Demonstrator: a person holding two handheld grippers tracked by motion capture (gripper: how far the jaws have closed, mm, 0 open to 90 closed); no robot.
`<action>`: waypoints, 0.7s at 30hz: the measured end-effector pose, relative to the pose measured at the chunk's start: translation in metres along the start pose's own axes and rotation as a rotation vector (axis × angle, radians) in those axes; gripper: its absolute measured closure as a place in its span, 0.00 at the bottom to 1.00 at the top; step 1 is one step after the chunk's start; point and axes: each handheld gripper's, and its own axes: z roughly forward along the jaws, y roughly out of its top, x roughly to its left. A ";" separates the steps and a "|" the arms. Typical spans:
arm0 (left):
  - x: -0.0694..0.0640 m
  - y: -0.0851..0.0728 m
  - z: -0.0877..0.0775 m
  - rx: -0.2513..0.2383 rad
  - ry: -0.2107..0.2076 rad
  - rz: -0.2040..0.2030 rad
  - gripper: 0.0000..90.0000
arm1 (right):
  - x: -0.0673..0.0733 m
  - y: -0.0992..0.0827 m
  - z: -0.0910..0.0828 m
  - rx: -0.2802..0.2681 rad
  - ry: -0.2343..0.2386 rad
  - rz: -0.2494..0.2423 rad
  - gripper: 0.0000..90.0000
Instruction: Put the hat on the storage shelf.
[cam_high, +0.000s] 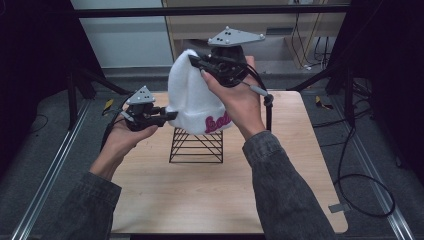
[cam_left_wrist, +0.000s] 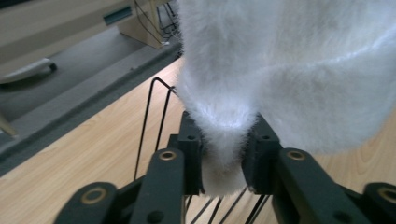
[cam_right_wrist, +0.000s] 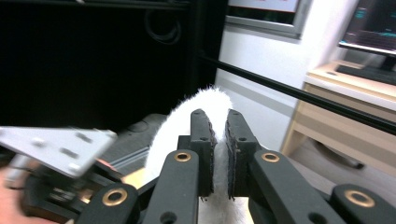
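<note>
A fluffy white knit hat with pink lettering on its cuff hangs in the air over a black wire stand. My left gripper is shut on the hat's lower left edge, and in the left gripper view its pads squeeze a fold of the white hat. My right gripper is shut on the top of the hat. Thin white fabric sits pinched between the jaws of the right gripper.
The wire stand sits near the middle of the light wooden table, just under the hat. Black frame bars, cables and a pale cabinet surround the table. The left gripper's grey plate appears low in the right gripper view.
</note>
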 end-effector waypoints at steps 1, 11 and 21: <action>-0.001 0.001 -0.001 -0.003 0.013 0.004 0.82 | -0.004 -0.002 -0.001 0.005 -0.011 0.005 0.93; 0.002 0.005 -0.003 -0.051 0.043 -0.056 0.83 | -0.035 -0.026 -0.005 0.044 -0.084 0.059 0.93; 0.009 -0.001 0.003 -0.021 0.099 -0.049 0.84 | -0.040 -0.045 0.003 0.084 -0.092 0.074 0.93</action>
